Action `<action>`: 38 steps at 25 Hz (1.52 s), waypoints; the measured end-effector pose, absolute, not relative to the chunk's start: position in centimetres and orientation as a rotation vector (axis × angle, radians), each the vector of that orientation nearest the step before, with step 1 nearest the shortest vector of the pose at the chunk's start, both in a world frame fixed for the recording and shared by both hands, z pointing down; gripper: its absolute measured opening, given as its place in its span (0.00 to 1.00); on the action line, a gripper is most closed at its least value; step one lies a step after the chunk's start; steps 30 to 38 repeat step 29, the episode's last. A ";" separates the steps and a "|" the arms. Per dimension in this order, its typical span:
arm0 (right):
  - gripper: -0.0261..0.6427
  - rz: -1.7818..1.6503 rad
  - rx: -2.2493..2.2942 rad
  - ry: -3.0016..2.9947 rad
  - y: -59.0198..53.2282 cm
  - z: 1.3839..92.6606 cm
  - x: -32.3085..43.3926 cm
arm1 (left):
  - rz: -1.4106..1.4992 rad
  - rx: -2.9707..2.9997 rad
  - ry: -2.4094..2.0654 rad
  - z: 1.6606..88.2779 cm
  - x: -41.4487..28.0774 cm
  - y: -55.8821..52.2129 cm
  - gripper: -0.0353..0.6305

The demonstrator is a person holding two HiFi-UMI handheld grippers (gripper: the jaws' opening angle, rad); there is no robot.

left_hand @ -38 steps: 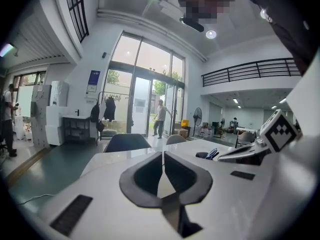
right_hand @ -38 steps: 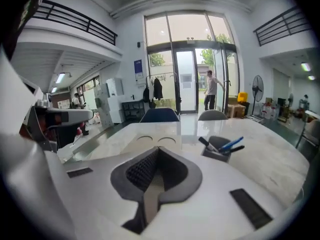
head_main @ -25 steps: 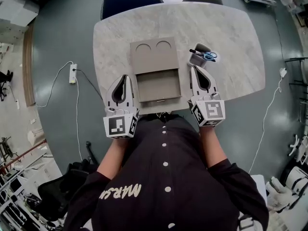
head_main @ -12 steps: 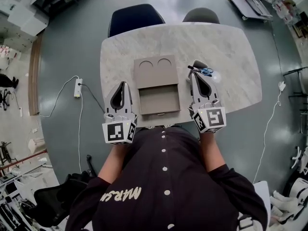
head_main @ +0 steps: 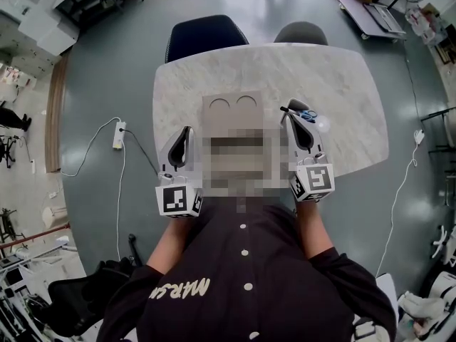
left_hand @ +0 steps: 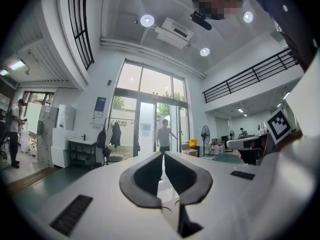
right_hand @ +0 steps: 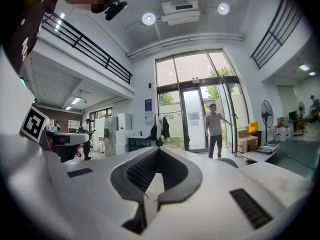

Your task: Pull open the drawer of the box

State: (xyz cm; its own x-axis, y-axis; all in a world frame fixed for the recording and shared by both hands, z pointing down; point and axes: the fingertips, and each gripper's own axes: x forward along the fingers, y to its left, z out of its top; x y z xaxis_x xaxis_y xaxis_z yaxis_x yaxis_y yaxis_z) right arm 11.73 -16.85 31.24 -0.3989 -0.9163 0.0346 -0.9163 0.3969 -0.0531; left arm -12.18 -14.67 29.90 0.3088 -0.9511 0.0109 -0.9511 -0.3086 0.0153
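The left gripper [left_hand: 163, 156] holds its jaws nearly together, nothing between them. From the tips, at 12 o'clock, 1 person [left_hand: 163, 135] stands at glass doors [left_hand: 145, 129]; a pedestal fan [left_hand: 205, 133] stands at 2 o'clock.

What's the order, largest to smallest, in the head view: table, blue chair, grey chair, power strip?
1. table
2. blue chair
3. grey chair; the table hides part of both chairs
4. power strip, on the floor, farther from the camera
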 end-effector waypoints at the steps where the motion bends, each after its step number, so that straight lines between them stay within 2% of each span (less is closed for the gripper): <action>1: 0.03 -0.105 -1.723 2.624 -16.9 31.2 11.8 | 0.001 2.524 -1.835 29.9 -12.2 -14.7 0.09; 38: 0.03 -0.071 -1.658 2.693 -17.7 30.6 10.6 | 0.024 2.544 -1.823 30.1 -11.0 -15.6 0.09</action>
